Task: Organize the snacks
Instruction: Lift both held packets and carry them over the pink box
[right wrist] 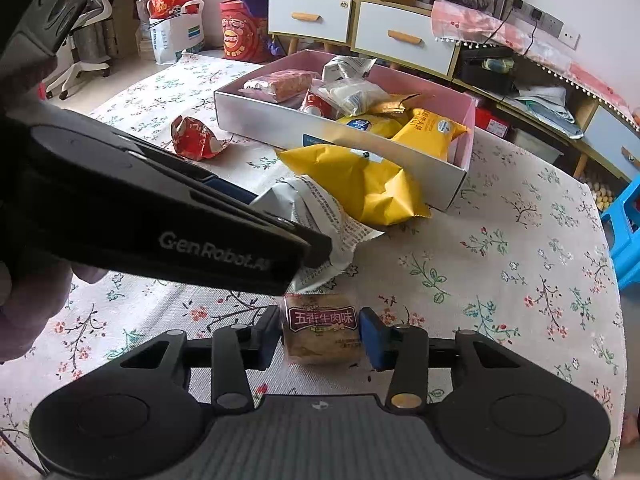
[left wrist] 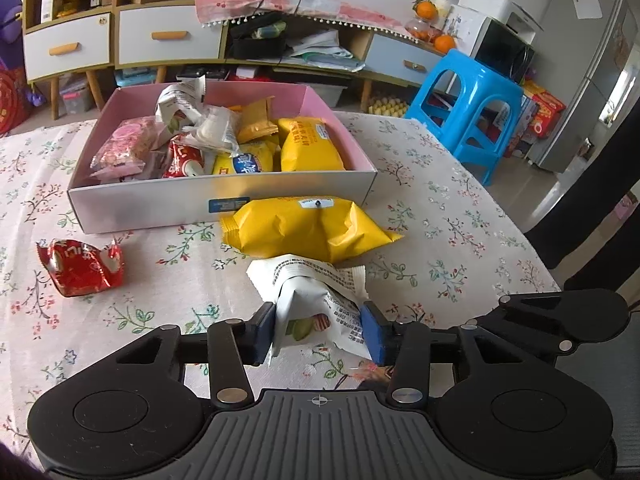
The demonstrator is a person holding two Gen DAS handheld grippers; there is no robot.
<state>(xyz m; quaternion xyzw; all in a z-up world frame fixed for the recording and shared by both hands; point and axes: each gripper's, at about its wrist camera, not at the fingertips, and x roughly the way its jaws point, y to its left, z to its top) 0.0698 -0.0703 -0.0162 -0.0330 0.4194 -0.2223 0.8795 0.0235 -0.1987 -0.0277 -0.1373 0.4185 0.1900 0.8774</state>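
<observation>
Left gripper clamped on white packet; right gripper clamped on brown snack pack, both on near table, box beyond. Lift each clear of yellow bag before carrying to box, keeping grips firm.

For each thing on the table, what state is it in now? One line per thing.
Box: open, no lid, part filled with snacks.
White packet: sealed, squeezed between the pads of the left hand-held gripper.
Brown packet: sealed, flat on the cloth, pads of the right hand-held gripper at its sides.
Yellow bag: sealed, puffed, leaning on the box front.
Red wrapper: crumpled, lying alone.
</observation>
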